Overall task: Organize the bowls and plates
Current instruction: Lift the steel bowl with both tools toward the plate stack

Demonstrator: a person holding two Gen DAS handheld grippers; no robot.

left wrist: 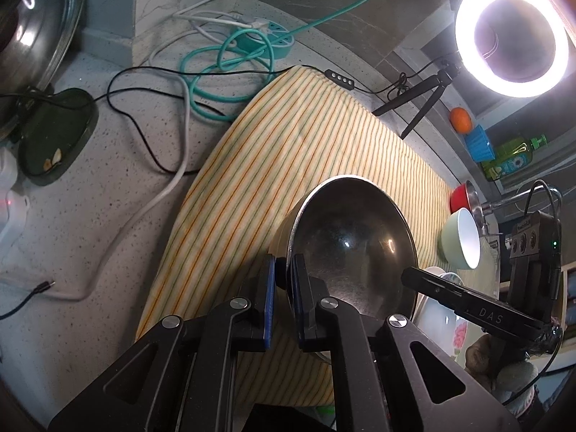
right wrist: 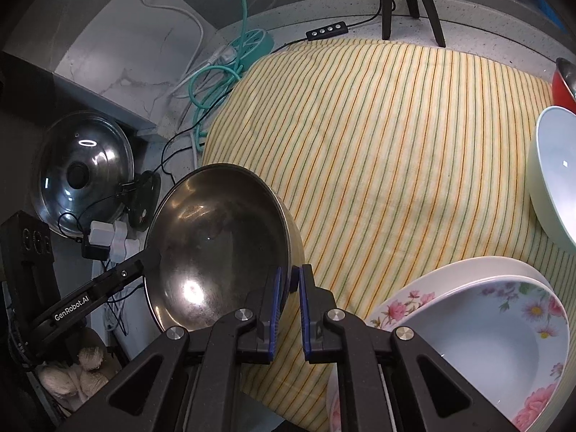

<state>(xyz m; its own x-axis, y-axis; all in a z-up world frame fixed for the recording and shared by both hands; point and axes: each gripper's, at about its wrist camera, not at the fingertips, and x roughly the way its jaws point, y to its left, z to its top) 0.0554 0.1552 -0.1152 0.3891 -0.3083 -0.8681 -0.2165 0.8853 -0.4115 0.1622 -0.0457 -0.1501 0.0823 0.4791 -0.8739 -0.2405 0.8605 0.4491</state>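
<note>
A shiny steel bowl (left wrist: 354,248) (right wrist: 219,241) is held tilted above the striped yellow cloth (left wrist: 288,151) (right wrist: 396,151). My left gripper (left wrist: 286,270) is shut on its left rim. My right gripper (right wrist: 289,280) is shut on the opposite rim; it shows in the left wrist view (left wrist: 468,302) too. A floral plate (right wrist: 442,280) with a floral bowl (right wrist: 486,338) in it sits at the cloth's front right. A pale green bowl (left wrist: 460,239) (right wrist: 554,176) and a red bowl (left wrist: 462,196) (right wrist: 561,84) stand behind them.
A glass pot lid (left wrist: 39,28) (right wrist: 82,172) leans at the left by a dark dish (left wrist: 57,136). Cables and a teal power strip (left wrist: 259,36) (right wrist: 252,43) lie behind the cloth. A ring light (left wrist: 511,36) on a tripod, an orange (left wrist: 460,119) and a green bottle (left wrist: 511,154) stand at the back right.
</note>
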